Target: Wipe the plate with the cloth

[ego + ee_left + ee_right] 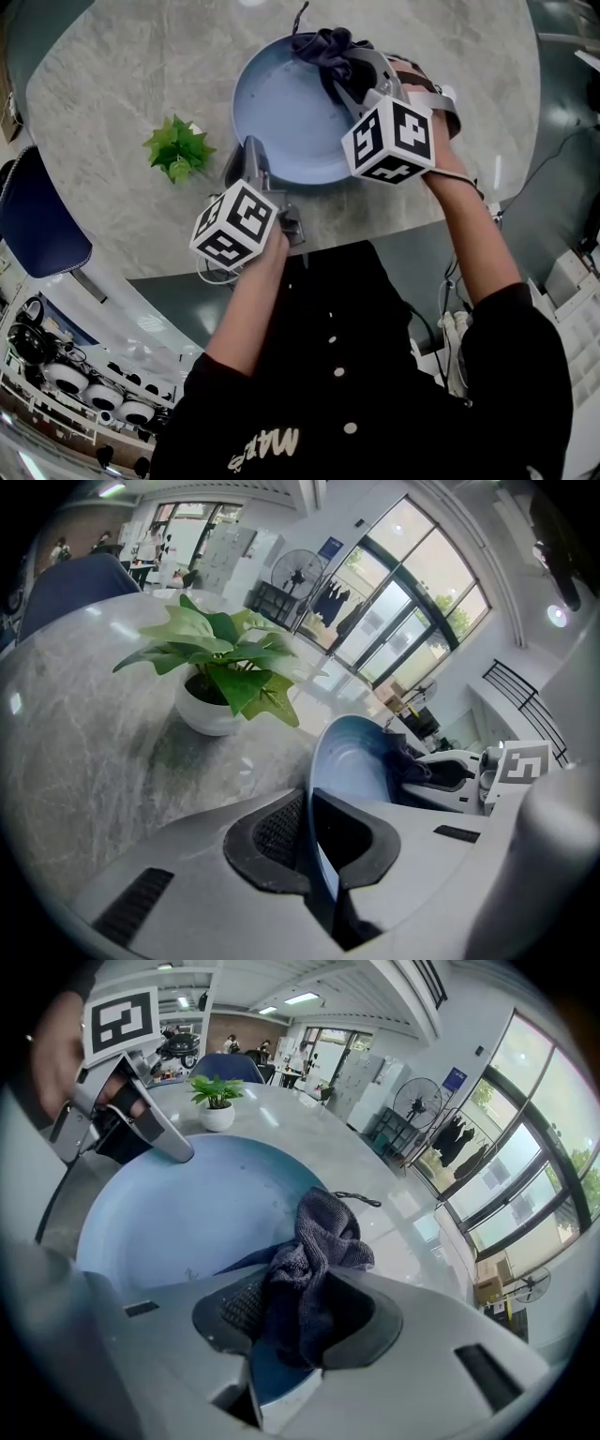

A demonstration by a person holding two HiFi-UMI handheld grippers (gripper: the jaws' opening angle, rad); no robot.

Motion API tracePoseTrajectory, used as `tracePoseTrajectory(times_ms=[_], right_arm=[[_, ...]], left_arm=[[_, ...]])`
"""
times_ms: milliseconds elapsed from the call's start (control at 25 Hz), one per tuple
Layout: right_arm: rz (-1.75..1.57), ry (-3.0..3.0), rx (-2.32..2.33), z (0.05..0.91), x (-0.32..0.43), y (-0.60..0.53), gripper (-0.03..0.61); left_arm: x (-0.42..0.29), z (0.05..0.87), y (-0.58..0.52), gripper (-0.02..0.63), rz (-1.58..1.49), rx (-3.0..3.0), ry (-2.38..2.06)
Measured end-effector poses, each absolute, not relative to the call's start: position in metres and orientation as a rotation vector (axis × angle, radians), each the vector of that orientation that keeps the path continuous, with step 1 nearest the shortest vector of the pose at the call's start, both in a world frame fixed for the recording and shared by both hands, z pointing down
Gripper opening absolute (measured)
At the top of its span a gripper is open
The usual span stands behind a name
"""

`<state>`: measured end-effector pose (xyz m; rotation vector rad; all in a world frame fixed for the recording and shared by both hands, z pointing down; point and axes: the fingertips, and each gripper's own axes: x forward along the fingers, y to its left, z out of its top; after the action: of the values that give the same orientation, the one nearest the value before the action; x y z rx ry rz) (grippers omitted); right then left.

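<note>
Currently, stage: wiping under way, by judgement, with much of the blue surface not yet reached.
Left gripper (309, 850): closed tight on the near rim of the plate (281, 112), lower centre of that dish in the head view; rim pinched edge-on between both pads.
Right gripper (300, 1326): clamped on a bunch of the dark cloth (319, 1241); loose folds spilling past the fingertips onto the blue surface.
Plate position: on the marble table (112, 75), upper centre of the head view; flat or slightly lifted, not determinable.
Cloth position: at the upper right inner side of the plate in the head view, partly over the far rim.
Nearby: small potted plant (178, 150), left of the plate and apart from it.
Risk 1: loss of the rim from the left grip. Cause: a hard sideways or downward push from the right gripper against a narrow pinch on smooth glaze.
Risk 2: cloth dragged out of the right jaws. Cause: friction on the surface with only a small bunch clamped.
Risk 3: bare fingertip contact with the glaze. Cause: cloth bunched to one side, thin cover under the tips.
Risk 4: cloth carried over the far rim onto the table. Cause: a stroke run too far toward the top of the frame.
Risk 5: plant knocked. Cause: plate pivoting leftward about the pinch point.
</note>
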<state>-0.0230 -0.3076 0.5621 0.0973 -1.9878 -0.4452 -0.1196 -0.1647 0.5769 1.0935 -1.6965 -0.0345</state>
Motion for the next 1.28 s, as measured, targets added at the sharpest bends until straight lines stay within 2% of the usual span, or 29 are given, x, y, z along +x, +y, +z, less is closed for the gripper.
tracePoseTrajectory(times_ms=[200,400,680,1280], right_arm=[[-0.435,-2.039,0.127,0.545,-0.034,-0.295,0.141],[-0.345,-2.230,0.074,0.520,-0.076,-0.257,0.141],[-0.324,-2.286,-0.074,0.536,-0.117,-0.219,0.141],[-0.297,-2.244,-0.147,0.558,-0.126,-0.207,0.141]], left_arm=[[-0.119,0.576,-0.165,0.029,-0.024,1.113,-1.690],[-0.119,0.576,-0.166,0.029,-0.026,1.113,-1.689],[-0.119,0.576,-0.166,0.029,-0.029,1.127,-1.680],[-0.119,0.576,-0.166,0.029,-0.024,1.138,-1.678]])
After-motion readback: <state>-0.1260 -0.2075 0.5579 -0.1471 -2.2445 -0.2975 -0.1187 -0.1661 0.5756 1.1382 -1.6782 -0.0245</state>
